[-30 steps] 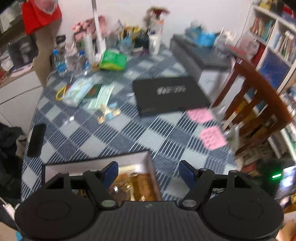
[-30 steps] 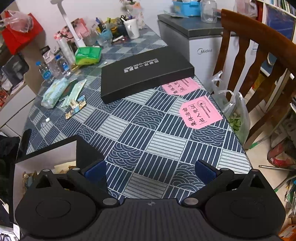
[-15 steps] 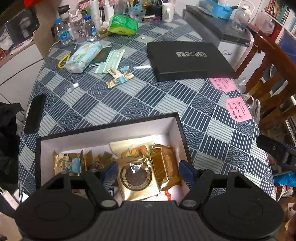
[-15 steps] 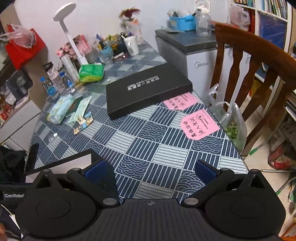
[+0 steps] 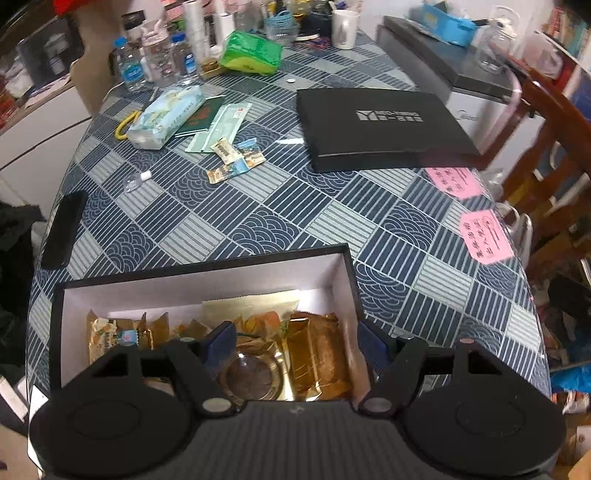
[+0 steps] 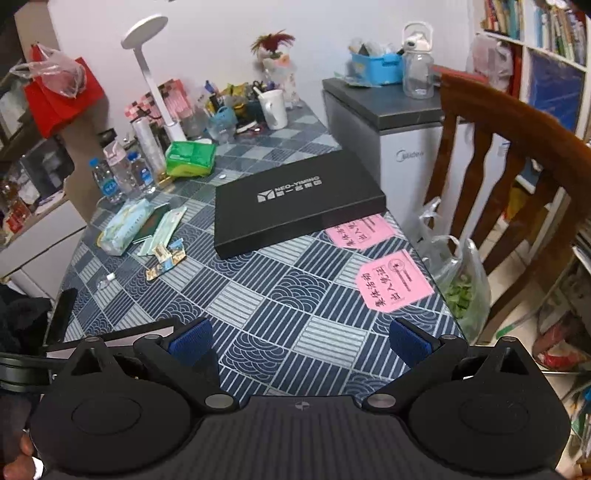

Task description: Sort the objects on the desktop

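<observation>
Your left gripper (image 5: 295, 341) hangs with jaws released above the open snack box (image 5: 207, 275) at the bench's near edge, one pad over its gold packets (image 5: 317, 356). Your right gripper (image 6: 299, 341), jaws released and empty, faces the black lid (image 6: 295, 201) near the far right edge.

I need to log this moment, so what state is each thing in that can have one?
Black cardboard box with white lining: open, holding gold snack packets.
Flat black box lid with silver logo: off, lying flat on the table.
Left gripper: jaws open over the box, empty.
Right gripper: jaws open, empty.
White desk lamp: looks unlit.
</observation>
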Tool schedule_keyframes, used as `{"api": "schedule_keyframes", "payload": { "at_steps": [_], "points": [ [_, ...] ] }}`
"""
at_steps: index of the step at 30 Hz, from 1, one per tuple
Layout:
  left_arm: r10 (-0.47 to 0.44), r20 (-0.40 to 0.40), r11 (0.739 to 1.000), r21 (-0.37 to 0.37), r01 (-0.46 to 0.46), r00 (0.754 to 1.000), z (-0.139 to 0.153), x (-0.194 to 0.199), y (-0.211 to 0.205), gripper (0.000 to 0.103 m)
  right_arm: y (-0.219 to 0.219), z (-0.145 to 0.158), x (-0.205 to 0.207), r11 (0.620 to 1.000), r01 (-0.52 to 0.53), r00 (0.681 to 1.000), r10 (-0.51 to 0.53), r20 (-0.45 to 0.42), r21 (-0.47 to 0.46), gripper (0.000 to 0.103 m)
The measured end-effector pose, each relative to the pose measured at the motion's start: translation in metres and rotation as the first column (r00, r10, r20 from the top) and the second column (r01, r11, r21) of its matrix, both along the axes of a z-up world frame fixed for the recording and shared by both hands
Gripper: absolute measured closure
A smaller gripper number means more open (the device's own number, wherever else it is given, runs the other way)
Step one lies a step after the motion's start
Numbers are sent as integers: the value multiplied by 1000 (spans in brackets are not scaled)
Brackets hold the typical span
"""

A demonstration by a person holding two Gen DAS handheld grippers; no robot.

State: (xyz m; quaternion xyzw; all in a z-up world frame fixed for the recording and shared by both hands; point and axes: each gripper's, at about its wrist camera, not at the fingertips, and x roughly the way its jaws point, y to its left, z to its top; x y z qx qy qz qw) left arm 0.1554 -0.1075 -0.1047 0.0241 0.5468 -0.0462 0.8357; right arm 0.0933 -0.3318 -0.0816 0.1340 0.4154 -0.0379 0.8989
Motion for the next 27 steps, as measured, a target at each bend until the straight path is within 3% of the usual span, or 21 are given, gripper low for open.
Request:
{"api": "schedule_keyframes", "payload": {
  "at_steps": [4,11,27],
  "points": [
    [44,8,999,-13,-44,999,-2,10,-16,17,-18,1,18,1000,-25,1000,24,12,12,0],
    [53,49,997,54,-56,997,-4,29,-57,17,-45,-1,47,998,-59,998,58,25,14,0],
    [58,14,995,75,-59,998,-17,78,-98,17,-89,-17,95,996,-83,996,82,33,35,0]
  ]
}}
